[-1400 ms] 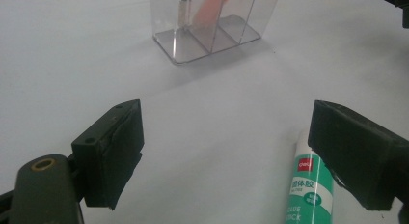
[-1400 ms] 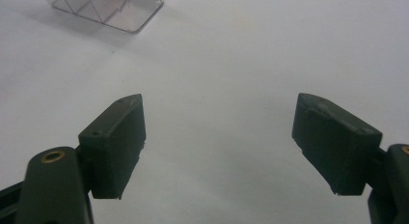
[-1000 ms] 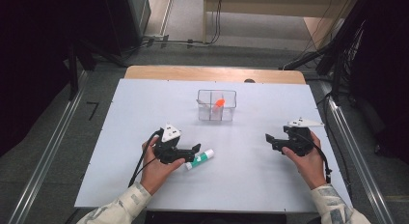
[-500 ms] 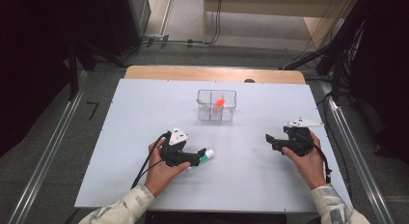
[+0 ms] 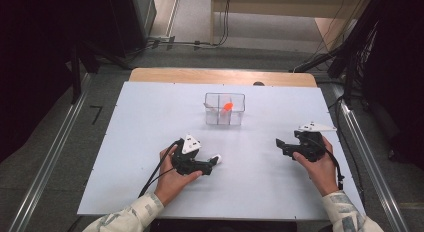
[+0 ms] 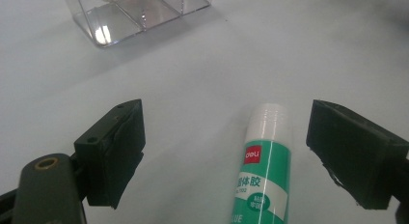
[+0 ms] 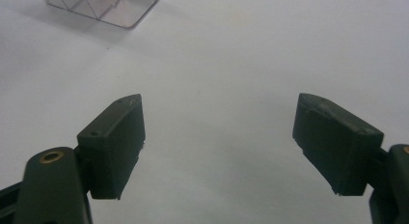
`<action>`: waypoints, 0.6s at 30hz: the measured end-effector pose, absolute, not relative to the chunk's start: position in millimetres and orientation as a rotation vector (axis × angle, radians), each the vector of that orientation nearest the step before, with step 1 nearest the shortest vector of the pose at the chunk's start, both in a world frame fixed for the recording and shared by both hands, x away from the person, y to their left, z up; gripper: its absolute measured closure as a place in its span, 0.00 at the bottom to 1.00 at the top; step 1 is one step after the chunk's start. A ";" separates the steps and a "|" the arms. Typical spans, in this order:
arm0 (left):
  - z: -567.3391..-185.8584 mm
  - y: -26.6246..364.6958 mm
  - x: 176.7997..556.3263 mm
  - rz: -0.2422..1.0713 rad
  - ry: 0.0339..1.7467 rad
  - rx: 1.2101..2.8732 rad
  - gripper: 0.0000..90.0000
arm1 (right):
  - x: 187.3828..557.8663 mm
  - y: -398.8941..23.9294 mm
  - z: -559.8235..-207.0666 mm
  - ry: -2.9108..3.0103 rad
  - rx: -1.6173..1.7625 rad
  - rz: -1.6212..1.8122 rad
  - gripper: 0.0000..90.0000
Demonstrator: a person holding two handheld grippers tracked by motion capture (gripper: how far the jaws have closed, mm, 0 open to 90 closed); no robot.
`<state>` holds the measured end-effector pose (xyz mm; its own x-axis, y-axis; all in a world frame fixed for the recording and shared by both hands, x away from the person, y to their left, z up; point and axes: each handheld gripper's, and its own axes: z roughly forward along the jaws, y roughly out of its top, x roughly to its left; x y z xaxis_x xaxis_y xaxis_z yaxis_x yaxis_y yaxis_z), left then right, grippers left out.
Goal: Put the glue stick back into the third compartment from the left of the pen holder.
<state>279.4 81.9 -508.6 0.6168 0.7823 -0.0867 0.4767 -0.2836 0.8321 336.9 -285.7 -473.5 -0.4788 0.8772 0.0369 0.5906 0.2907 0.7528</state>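
A green and white glue stick [image 6: 263, 166] lies flat on the white table, its white cap [image 5: 216, 159] pointing away from me. My left gripper [image 5: 206, 167] is low over it and open. In the left gripper view the stick lies between the jaws of the left gripper [image 6: 231, 137], nearer the right one, and neither jaw touches it. My right gripper [image 5: 281, 144] hovers open at the right of the table. The right gripper [image 7: 219, 137] has only bare table between its jaws.
A clear plastic box with dividers [image 5: 224, 109] stands at the middle back of the table [image 5: 140, 122], holding a small orange object [image 5: 227, 106]. The box's corner [image 6: 140, 11] lies ahead of the left gripper. A wooden strip [image 5: 222, 76] borders the far edge.
My left gripper has slid right along the glue stick, which now lies between its open jaws with just the cap showing from above. The right gripper has not moved.
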 end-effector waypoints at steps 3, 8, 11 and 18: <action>-509.8 79.7 279.3 0.424 0.990 1.949 0.16 | 337.1 -285.5 -473.8 2.181 1.318 1.022 0.19; -512.2 75.2 279.1 0.427 0.973 1.973 0.17 | 337.1 -285.5 -473.8 2.181 1.318 1.021 0.19; -513.6 72.1 278.8 0.429 0.968 1.979 0.17 | 337.1 -285.5 -473.9 2.182 1.317 1.020 0.19; -516.8 67.7 278.4 0.433 0.949 2.003 0.19 | 337.1 -285.2 -474.3 2.187 1.316 1.020 0.19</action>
